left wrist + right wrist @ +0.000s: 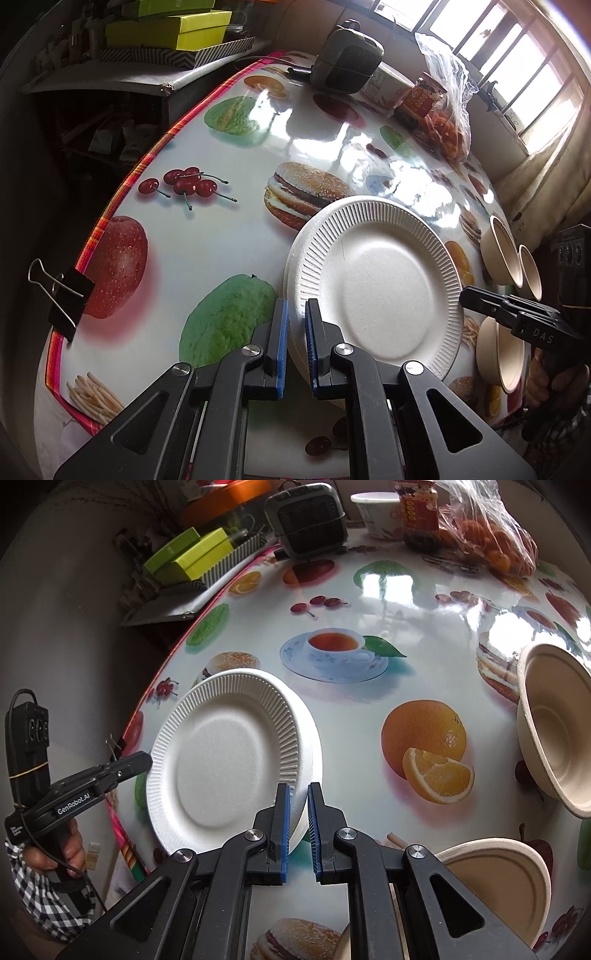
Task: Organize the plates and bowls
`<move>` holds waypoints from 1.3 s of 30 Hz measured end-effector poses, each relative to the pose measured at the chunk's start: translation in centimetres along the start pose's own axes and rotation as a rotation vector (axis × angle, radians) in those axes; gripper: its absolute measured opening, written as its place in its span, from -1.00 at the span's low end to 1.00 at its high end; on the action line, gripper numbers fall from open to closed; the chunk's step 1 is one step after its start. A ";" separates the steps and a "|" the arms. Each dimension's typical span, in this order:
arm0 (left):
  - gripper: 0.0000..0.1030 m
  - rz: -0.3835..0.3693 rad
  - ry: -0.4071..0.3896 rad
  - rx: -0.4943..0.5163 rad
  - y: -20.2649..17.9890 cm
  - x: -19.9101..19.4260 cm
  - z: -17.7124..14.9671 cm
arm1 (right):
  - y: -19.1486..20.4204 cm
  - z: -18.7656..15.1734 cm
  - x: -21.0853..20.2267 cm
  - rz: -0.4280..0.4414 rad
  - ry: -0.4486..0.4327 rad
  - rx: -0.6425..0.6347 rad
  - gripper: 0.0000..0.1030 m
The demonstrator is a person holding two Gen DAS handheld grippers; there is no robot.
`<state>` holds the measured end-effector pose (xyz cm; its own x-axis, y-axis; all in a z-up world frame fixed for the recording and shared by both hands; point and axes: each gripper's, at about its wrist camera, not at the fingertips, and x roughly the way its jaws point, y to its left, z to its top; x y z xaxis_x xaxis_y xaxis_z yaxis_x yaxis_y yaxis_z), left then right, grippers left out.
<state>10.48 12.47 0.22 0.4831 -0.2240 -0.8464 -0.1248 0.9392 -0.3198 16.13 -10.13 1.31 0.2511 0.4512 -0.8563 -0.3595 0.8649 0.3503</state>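
Observation:
A stack of white ribbed paper plates (373, 284) lies on the fruit-print table; it also shows in the right wrist view (229, 760). My left gripper (296, 325) straddles the stack's left rim, jaws slightly apart around the edge. My right gripper (299, 805) straddles the right rim the same way, with a small gap at its pads. The right gripper also shows at the plates' far side (476, 299), the left gripper likewise (140, 760). Beige bowls stand at the right (502, 254) (498, 354) (554, 723) (498, 886).
A black binder clip (68, 299) grips the table's left edge. At the far end stand a dark heater (347, 62), a cup (376, 513), a jar (417, 513) and a bag of oranges (491, 542). Green boxes (173, 29) sit on a side shelf.

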 end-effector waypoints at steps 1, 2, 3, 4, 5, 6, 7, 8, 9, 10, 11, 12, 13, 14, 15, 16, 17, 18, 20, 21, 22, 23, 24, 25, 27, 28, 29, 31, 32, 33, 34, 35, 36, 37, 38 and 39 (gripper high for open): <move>-0.82 0.000 -0.001 0.000 0.0 0.0 0.0 | 0.0 0.0 0.0 0.000 0.000 0.001 -0.81; -0.82 0.000 -0.001 0.000 0.0 0.0 0.0 | 0.0 0.0 0.1 0.001 0.002 0.001 -0.80; -0.82 0.000 0.001 -0.002 0.0 0.1 0.0 | 0.0 0.0 0.2 0.001 0.004 0.002 -0.80; -0.82 -0.001 0.002 -0.001 0.1 0.1 0.1 | 0.0 0.0 0.2 0.000 0.005 0.002 -0.80; -0.82 0.000 0.002 0.000 0.1 0.1 0.0 | 0.0 0.0 0.2 -0.001 0.006 0.002 -0.80; -0.82 0.001 0.001 0.001 0.0 0.1 0.1 | 0.0 0.0 0.2 -0.002 0.006 0.001 -0.80; -0.82 0.000 0.000 0.003 0.0 0.1 0.1 | 0.0 0.0 0.2 -0.002 0.005 0.001 -0.79; -0.82 0.000 0.000 0.002 0.0 0.1 0.1 | 0.0 0.0 0.2 -0.002 0.006 0.001 -0.79; -0.82 -0.001 0.000 0.001 0.0 0.2 0.1 | 0.0 0.0 0.2 -0.002 0.006 0.001 -0.78; -0.82 -0.002 0.000 0.002 0.0 0.2 0.1 | 0.0 0.0 0.2 -0.004 0.006 0.001 -0.78; -0.82 -0.003 0.001 0.001 0.0 0.2 0.1 | 0.0 0.0 0.2 -0.004 0.006 0.001 -0.78; -0.82 -0.004 0.002 0.000 0.0 0.2 0.1 | 0.0 0.0 0.2 -0.004 0.006 0.000 -0.78; -0.82 -0.003 0.000 0.003 0.0 0.2 0.1 | 0.0 0.0 0.2 -0.005 0.006 0.000 -0.78; -0.82 -0.003 0.000 0.004 0.0 0.2 0.2 | 0.0 0.0 0.2 -0.004 0.006 0.000 -0.78; -0.82 -0.004 0.000 0.003 0.0 0.3 0.2 | 0.0 0.0 0.2 -0.004 0.006 -0.001 -0.77; -0.82 -0.005 0.000 0.004 -0.1 0.3 0.1 | 0.0 0.0 0.2 -0.005 0.005 0.000 -0.77; -0.82 -0.005 -0.001 0.004 -0.1 0.3 0.1 | 0.0 0.0 0.3 -0.006 0.004 0.000 -0.77; -0.82 -0.005 0.000 0.003 -0.1 0.3 0.1 | -0.1 0.0 0.3 -0.006 0.004 0.000 -0.76; -0.82 -0.006 0.000 0.005 -0.1 0.3 0.1 | -0.1 0.0 0.2 -0.007 0.004 0.000 -0.76; -0.82 -0.006 -0.001 0.005 -0.1 0.2 0.1 | -0.2 0.0 0.3 -0.006 0.004 0.000 -0.76; -0.82 -0.006 0.000 0.003 -0.1 0.2 0.1 | -0.1 0.0 0.3 -0.004 0.006 0.001 -0.76; -0.82 -0.008 -0.002 0.000 -0.1 0.2 0.1 | -0.1 0.0 0.2 -0.004 0.007 0.002 -0.76; -0.82 -0.007 -0.005 -0.001 -0.1 0.1 0.1 | -0.1 0.0 0.2 -0.004 0.006 0.002 -0.76; -0.82 -0.002 -0.006 -0.002 -0.1 0.1 0.1 | -0.1 0.1 0.3 -0.004 0.005 0.002 -0.76; -0.81 0.000 -0.010 0.002 -0.1 0.0 0.1 | -0.1 0.1 0.2 -0.005 0.003 0.003 -0.76; -0.81 0.003 -0.012 0.003 -0.1 -0.1 0.1 | -0.1 0.1 0.2 -0.005 0.002 0.005 -0.74; -0.80 0.007 -0.013 0.004 -0.1 -0.1 0.1 | -0.1 0.1 0.2 -0.005 0.001 0.006 -0.73; -0.78 0.010 -0.012 0.002 -0.1 -0.1 0.1 | -0.1 0.1 0.0 -0.002 -0.003 0.006 -0.57; -0.77 0.011 -0.012 0.003 -0.1 -0.1 0.1 | -0.1 0.1 -0.1 0.001 -0.005 0.004 -0.54; -0.77 0.009 -0.012 0.004 -0.1 -0.1 0.1 | 0.0 0.1 -0.1 -0.001 -0.007 0.002 -0.52; -0.76 0.010 -0.012 0.003 0.0 -0.1 0.1 | 0.1 0.1 -0.1 -0.004 -0.008 0.002 -0.49; -0.76 0.012 -0.012 0.002 0.0 -0.1 0.1 | 0.1 0.1 -0.2 -0.007 -0.008 0.002 -0.48; -0.73 0.010 -0.013 0.004 -0.1 -0.1 0.1 | 0.1 0.1 -0.2 -0.008 -0.009 0.003 -0.46; -0.68 0.010 -0.015 0.004 -0.1 -0.1 0.1 | 0.1 0.1 -0.3 -0.009 -0.010 0.004 -0.44; -0.64 0.010 -0.019 0.006 -0.1 -0.2 0.1 | 0.2 0.0 -0.3 -0.011 -0.012 0.005 -0.42; -0.57 0.009 -0.023 0.009 -0.2 -0.4 0.1 | 0.2 0.0 -0.4 -0.012 -0.015 0.005 -0.39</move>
<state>10.43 12.41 0.63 0.5014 -0.2093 -0.8395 -0.1217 0.9436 -0.3079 15.97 -10.17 1.73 0.2691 0.4444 -0.8545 -0.3520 0.8712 0.3423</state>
